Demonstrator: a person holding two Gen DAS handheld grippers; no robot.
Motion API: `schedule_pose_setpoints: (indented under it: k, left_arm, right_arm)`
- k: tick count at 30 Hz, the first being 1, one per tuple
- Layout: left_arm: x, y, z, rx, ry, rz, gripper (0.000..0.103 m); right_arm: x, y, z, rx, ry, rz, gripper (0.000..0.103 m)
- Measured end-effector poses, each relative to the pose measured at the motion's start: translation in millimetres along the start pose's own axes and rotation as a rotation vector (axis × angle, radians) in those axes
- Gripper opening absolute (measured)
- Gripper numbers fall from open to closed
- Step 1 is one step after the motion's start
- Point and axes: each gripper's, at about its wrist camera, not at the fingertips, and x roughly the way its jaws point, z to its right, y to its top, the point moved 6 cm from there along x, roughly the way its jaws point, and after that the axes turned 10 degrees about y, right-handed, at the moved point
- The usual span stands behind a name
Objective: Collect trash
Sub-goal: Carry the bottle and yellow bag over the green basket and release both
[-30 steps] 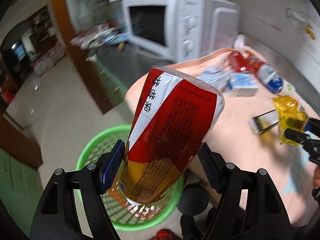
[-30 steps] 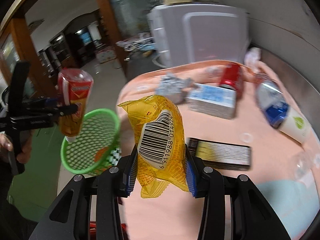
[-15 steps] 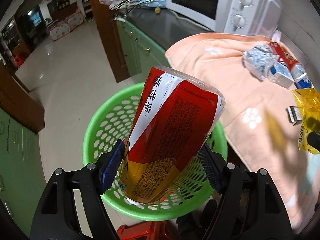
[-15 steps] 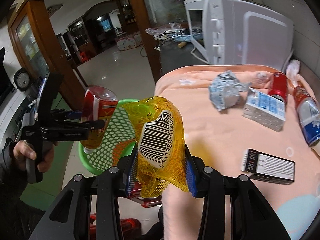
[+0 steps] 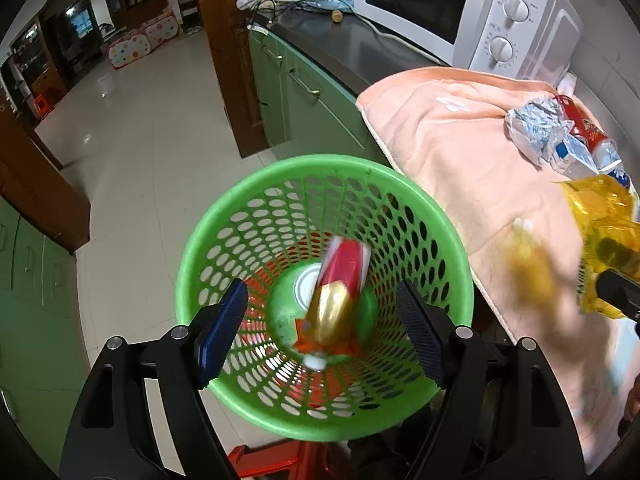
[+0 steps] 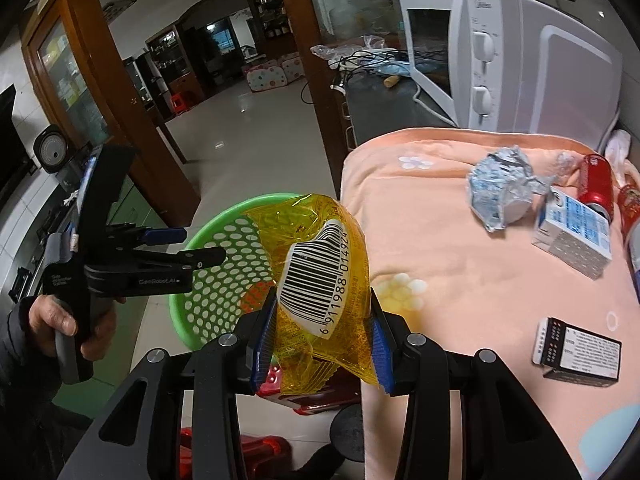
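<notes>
Left claw (image 5: 320, 328): matte black plastic frame w/ triangular cutouts, silver round screws at pivots, blue ribbed pads (image 5: 224, 320) on inner finger faces. Right claw (image 6: 320, 344): same build, black arms, silver screws, blue pads (image 6: 260, 344). From right wrist view left unit is black pistol-grip body w/ white "GenRobot.AI" print + small white text on side, blue strip on top. Left hand (image 6: 72, 328): bare skin, dark sleeve at wrist
</notes>
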Motion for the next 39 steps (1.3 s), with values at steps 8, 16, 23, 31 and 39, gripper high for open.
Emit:
schedule_pose_setpoints:
  k: [8,16,23,31,39]
  left_arm:
    - [-19,-5,-18,-0.040,0.035,0.038,0.079]
    - [-40,-9,-45,-0.118,0.061,0.077,0.080]
    - [-50,-16,-63,-0.167,0.081,0.086,0.081]
    - [-55,-19,-73,-0.197,0.088,0.090,0.081]
    - [-63,-11,-59,-0.177,0.067,0.119,0.085]
  right_arm:
    - [31,5,-15,-0.022,0.038,-0.042,0.040]
    - [54,7,-24,-0.015,0.085,-0.076,0.040]
    - [69,8,-34,-0.001,0.126,-0.100,0.043]
    - [76,11,-42,-0.020,0.142,-0.091,0.067]
    - [53,11,-31,-0.016,0.113,-0.055,0.079]
